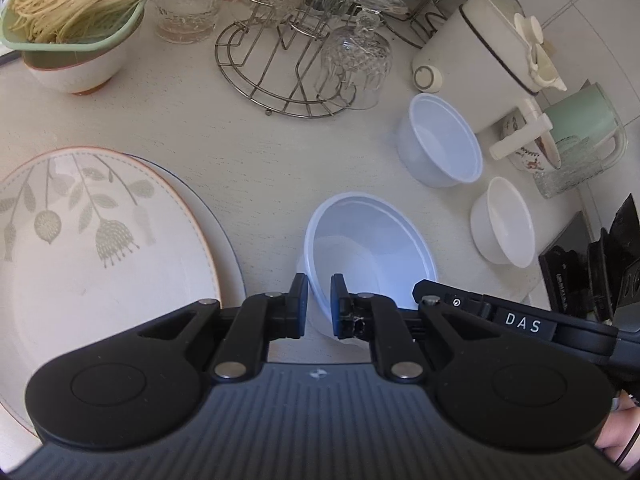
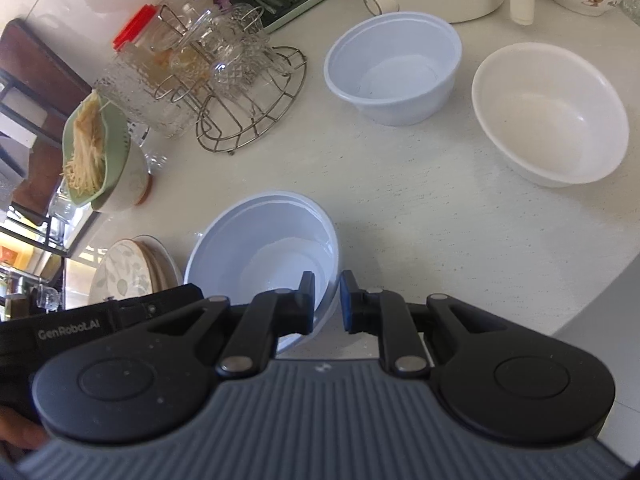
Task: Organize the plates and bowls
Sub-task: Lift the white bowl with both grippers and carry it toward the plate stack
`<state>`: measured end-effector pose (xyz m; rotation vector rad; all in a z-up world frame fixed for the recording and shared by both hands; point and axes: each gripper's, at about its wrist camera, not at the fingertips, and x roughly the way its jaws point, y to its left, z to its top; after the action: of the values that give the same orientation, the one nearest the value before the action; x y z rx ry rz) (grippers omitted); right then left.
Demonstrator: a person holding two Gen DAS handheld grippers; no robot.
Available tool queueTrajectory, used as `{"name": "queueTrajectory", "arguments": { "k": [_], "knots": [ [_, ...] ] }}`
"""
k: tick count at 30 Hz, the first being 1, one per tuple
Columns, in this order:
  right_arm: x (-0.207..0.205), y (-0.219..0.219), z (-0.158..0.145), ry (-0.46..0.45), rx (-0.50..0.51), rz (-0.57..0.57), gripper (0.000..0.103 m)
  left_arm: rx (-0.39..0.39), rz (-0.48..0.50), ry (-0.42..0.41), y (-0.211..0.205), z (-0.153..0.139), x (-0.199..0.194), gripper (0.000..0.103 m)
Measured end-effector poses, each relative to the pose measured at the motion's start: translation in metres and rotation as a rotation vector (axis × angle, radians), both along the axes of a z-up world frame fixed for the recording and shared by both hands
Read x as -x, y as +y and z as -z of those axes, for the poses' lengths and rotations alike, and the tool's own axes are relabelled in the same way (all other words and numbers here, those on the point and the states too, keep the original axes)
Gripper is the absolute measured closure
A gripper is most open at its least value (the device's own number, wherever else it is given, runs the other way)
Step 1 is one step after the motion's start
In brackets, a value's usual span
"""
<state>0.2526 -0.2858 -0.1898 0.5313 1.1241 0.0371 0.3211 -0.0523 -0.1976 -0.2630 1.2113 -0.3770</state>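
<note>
Left wrist view: the left gripper (image 1: pixel 319 306) straddles the near rim of a translucent plastic bowl (image 1: pixel 370 248), one pad outside the wall and one inside, with a narrow gap either side—whether the rim is truly pinched cannot be told. To the left lies a leaf-patterned plate (image 1: pixel 92 240) stacked on a larger plate (image 1: pixel 224 240); a second plastic bowl (image 1: pixel 440 142) and a white ceramic bowl (image 1: pixel 502 222) stand empty farther right, and a green colander of noodles (image 1: pixel 76 0) sits in a bowl beside the wire glass rack (image 1: pixel 288 64). Right wrist view: the right gripper (image 2: pixel 327 304) brackets the opposite rim of the same bowl, jaws likewise nearly together. Judged step: lifting this empty bowl toward its twin for nesting—both grips should seat well down the thin wall and rise level, since it will likely flex.
</note>
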Motion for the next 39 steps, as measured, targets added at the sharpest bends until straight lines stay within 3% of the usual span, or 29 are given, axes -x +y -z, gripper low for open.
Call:
{"name": "queueTrajectory", "arguments": {
  "k": [6,10,14,18,26,30,39],
  "knots": [
    [-0.003,0.006,0.002,-0.006,-0.015,-0.018,0.087,-0.026,-0.003,-0.004,0.004,-0.004,-0.002,0.089],
    [-0.001,0.01,-0.008,-0.055,0.053,-0.018,0.085,-0.072,-0.006,-0.04,0.006,-0.018,-0.001,0.088],
    [-0.002,0.005,-0.015,-0.068,0.058,0.0,0.085,-0.069,-0.016,-0.06,0.011,-0.032,0.001,0.088],
    [0.0,0.006,-0.033,-0.125,0.091,-0.007,0.085,-0.071,-0.018,-0.087,0.015,-0.049,0.004,0.088],
    [0.015,0.01,-0.082,-0.27,0.127,-0.013,0.085,-0.101,0.019,-0.218,0.01,-0.102,0.023,0.087],
    [0.026,0.012,-0.108,-0.327,0.156,-0.013,0.085,-0.097,0.039,-0.287,0.009,-0.126,0.036,0.077],
    [0.049,0.018,-0.143,-0.396,0.199,-0.011,0.085,-0.091,0.064,-0.371,0.011,-0.16,0.055,0.067]
  ]
}}
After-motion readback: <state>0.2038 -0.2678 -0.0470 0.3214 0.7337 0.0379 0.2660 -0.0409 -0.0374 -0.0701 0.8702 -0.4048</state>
